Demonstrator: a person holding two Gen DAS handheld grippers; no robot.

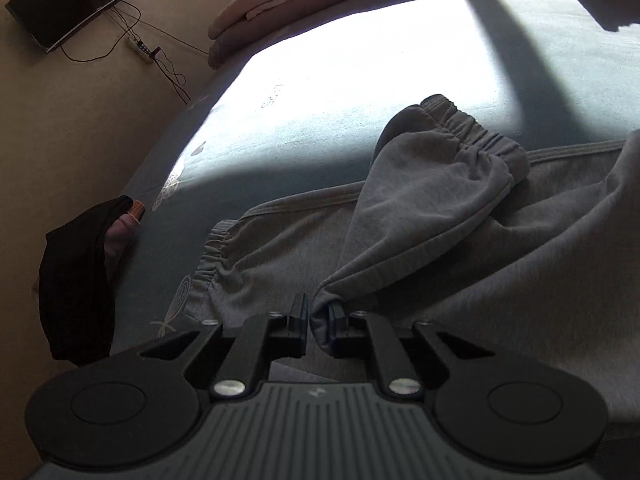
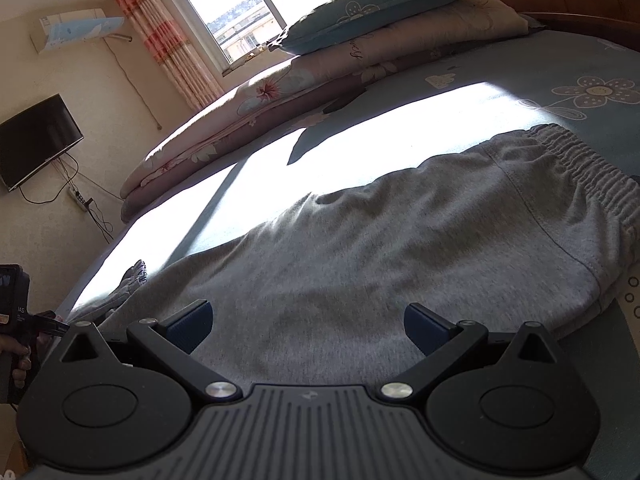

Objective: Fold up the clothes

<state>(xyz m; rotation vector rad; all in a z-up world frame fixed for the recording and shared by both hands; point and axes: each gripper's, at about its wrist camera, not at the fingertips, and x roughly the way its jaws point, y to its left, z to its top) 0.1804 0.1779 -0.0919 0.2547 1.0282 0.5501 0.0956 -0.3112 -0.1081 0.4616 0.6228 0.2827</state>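
Grey sweatpants (image 2: 360, 240) lie across the blue bedsheet (image 2: 500, 92), elastic waistband (image 2: 592, 168) to the right. In the left wrist view my left gripper (image 1: 319, 312) is shut on a pinch of one grey pant leg (image 1: 424, 208), lifted and draped over the rest of the pants, its elastic cuff (image 1: 472, 136) pointing away. A second cuff (image 1: 216, 252) lies flat at the left. My right gripper (image 2: 306, 326) is open and empty, its blue pads (image 2: 192, 324) spread just above the middle of the pants.
Folded floral quilts (image 2: 248, 108) and a blue pillow (image 2: 376, 4) lie along the bed's far side. A dark garment (image 1: 76, 280) hangs off the bed's left edge. A TV (image 2: 36, 140) is on the wall. The left gripper's handle and hand (image 2: 16, 332) show at the right wrist view's left edge.
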